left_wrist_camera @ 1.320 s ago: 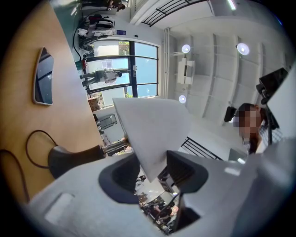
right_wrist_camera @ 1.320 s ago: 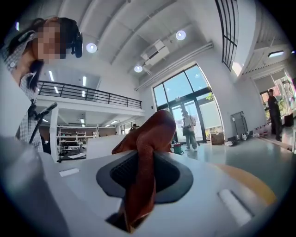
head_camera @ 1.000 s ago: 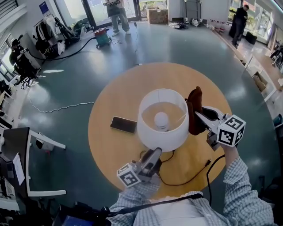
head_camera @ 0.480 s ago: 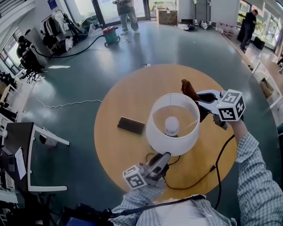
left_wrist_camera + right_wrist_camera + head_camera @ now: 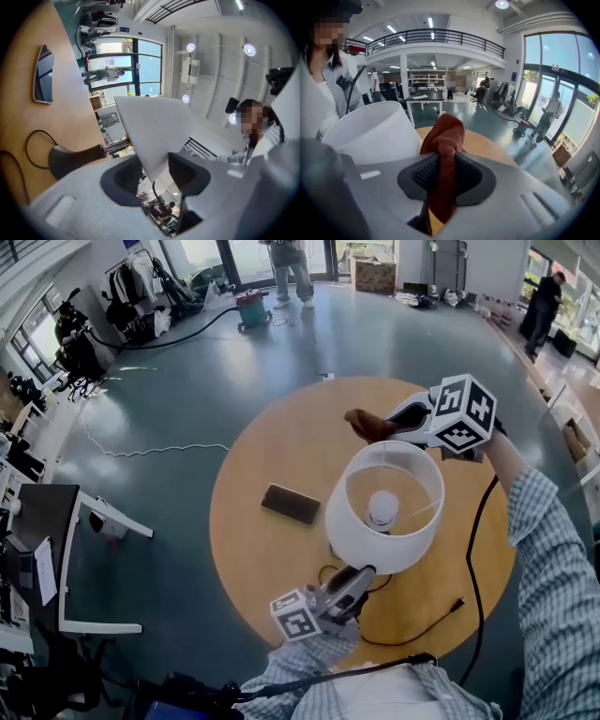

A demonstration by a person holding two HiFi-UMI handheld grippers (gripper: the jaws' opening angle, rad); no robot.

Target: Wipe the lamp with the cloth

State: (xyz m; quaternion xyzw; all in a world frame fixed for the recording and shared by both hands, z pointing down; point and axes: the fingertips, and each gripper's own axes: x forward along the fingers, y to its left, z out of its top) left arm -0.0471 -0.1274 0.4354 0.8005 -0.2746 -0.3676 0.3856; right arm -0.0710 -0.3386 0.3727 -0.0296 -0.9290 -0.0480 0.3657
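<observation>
Only L gripper view: lampshade between jaws.

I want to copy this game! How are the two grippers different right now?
The left gripper pinches the bottom edge of the white lampshade; the right gripper pinches a reddish-brown cloth. The left gripper sits on the shade's near side, the right gripper by its far rim. Both are shut on something.

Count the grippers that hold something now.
2. The left gripper, on the near side, clamps the lampshade's lower rim; the right gripper, beyond it, grips the rust-brown cloth. No other gripper shows.
</observation>
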